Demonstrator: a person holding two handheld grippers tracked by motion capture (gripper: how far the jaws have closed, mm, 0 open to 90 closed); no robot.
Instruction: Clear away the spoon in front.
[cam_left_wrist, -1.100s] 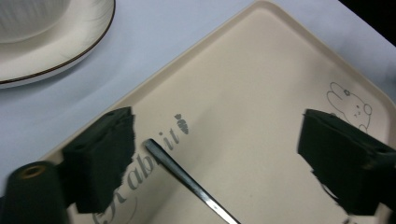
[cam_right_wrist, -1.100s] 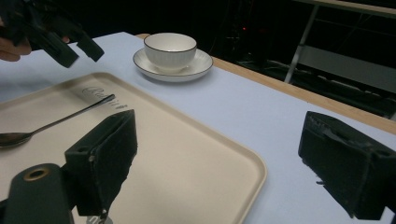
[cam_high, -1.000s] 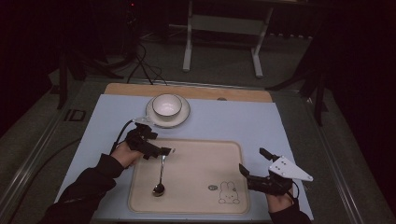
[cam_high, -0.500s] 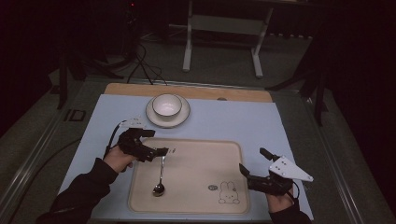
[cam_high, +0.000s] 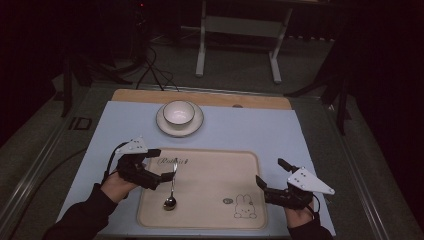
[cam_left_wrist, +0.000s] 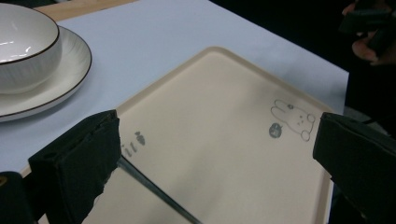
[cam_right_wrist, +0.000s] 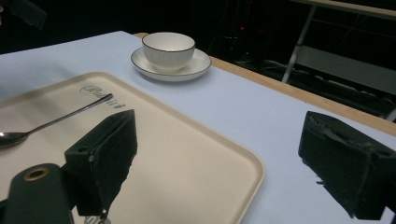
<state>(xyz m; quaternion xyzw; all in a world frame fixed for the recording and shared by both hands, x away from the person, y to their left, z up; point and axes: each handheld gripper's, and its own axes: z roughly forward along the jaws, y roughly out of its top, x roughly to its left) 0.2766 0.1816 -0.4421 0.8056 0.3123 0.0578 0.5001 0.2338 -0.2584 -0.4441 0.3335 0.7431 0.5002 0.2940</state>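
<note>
A metal spoon (cam_high: 172, 186) lies on the beige tray (cam_high: 215, 210), its bowl toward the near edge. In the left gripper view its handle (cam_left_wrist: 154, 190) runs just beside the left jaw. My left gripper (cam_high: 160, 165) stands open at the tray's left edge, with the jaws on either side of the handle's end and nothing held. My right gripper (cam_high: 271, 173) is open over the tray's right edge, empty. A white bowl (cam_high: 179, 112) sits on a white saucer (cam_high: 196, 126) behind the tray. The right gripper view shows the spoon (cam_right_wrist: 56, 119) and the bowl (cam_right_wrist: 168, 48) ahead of the open right gripper (cam_right_wrist: 219, 122).
The tray rests on a light blue mat (cam_high: 250, 132) over a wooden table whose far edge (cam_high: 260, 101) shows. A rabbit drawing (cam_high: 245, 206) marks the tray's near right corner. Dark floor with cables (cam_high: 155, 75) and a metal stand (cam_high: 237, 30) lie beyond.
My left gripper has drawn back toward the near left and rolled so its grey plate faces up. The spoon stays put on the tray. The right gripper has not moved.
</note>
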